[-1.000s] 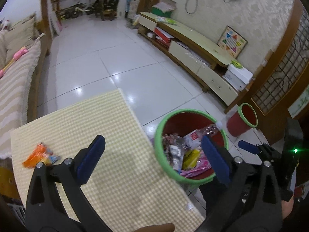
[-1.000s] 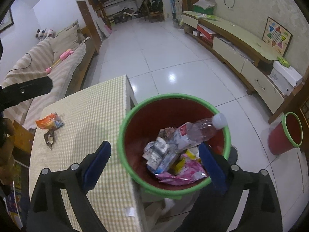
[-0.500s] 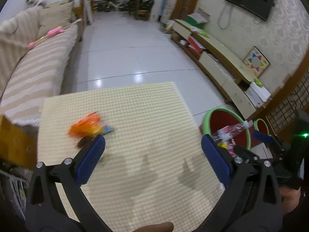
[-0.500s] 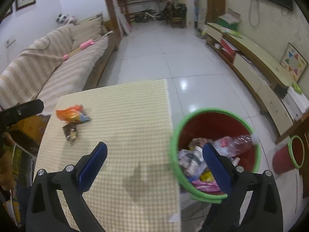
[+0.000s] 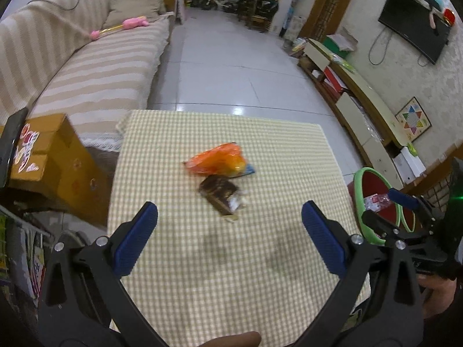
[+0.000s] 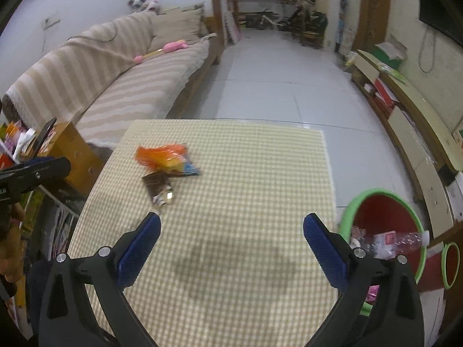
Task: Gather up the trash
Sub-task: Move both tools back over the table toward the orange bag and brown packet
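An orange snack bag [image 5: 215, 160] and a brown wrapper [image 5: 221, 192] lie together on the checked tablecloth [image 5: 202, 274]. They also show in the right wrist view, the orange bag [image 6: 163, 156] and the brown wrapper [image 6: 159, 186]. My left gripper [image 5: 230, 225] is open and empty, just short of the wrapper. My right gripper [image 6: 231, 231] is open and empty over the table's middle. A red bin with a green rim [image 6: 385, 219] stands off the table's right edge, holding a plastic bottle [image 6: 396, 238] and wrappers.
A striped sofa [image 6: 115, 81] runs along the left. A cardboard box [image 5: 55, 156] stands at the table's left. A low TV cabinet [image 5: 356, 98] lines the right wall. A second small red bin [image 6: 450, 264] stands beyond the first.
Both grippers swung left from the bin to the table. The orange bag and brown wrapper now lie straight ahead; the bin has slid to the right edge of both views.
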A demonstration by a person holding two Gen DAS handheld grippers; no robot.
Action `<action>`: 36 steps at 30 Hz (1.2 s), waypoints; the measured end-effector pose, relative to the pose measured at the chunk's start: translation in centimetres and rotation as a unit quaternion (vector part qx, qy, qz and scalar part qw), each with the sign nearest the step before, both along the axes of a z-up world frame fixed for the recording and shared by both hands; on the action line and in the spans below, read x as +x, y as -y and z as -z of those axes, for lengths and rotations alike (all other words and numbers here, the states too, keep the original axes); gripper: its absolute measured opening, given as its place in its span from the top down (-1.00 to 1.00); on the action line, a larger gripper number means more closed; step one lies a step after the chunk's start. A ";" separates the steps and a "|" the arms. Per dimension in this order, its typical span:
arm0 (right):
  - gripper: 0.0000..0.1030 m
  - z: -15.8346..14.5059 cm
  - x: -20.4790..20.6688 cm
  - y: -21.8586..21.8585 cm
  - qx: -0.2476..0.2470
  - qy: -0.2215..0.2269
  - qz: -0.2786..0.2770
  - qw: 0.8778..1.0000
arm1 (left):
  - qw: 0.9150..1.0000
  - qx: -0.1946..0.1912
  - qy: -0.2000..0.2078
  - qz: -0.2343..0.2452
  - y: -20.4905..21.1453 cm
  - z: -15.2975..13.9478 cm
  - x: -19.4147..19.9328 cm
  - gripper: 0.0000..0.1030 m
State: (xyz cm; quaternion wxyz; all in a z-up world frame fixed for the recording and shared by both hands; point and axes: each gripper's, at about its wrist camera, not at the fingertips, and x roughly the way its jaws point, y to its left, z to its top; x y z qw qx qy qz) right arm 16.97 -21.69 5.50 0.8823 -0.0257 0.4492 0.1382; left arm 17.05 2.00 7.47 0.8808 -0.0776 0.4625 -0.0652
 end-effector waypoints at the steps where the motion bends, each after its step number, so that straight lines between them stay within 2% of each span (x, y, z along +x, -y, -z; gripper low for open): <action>1: -0.85 0.1 0.1 -0.5 -0.001 -0.001 -0.004 1.000 | 1.000 -0.002 -0.001 -0.002 -0.4 0.1 0.0 -0.89; 9: -0.85 1.2 0.9 -3.3 -0.005 -0.011 -0.024 1.000 | 1.000 -0.007 -0.009 -0.003 -2.4 1.3 0.2 -0.89; 19: -0.85 3.3 2.5 -5.4 -0.001 -0.033 -0.038 0.999 | 0.999 0.018 -0.026 0.025 -2.6 3.3 2.7 -0.89; 29: -0.85 5.0 3.7 -4.3 0.010 -0.053 -0.025 0.998 | 0.994 0.058 -0.050 0.076 -0.2 6.2 6.9 -0.89; 36: -0.85 6.1 4.9 -3.0 0.014 -0.065 -0.007 0.998 | 0.987 0.088 -0.075 0.113 1.3 8.5 9.5 -0.89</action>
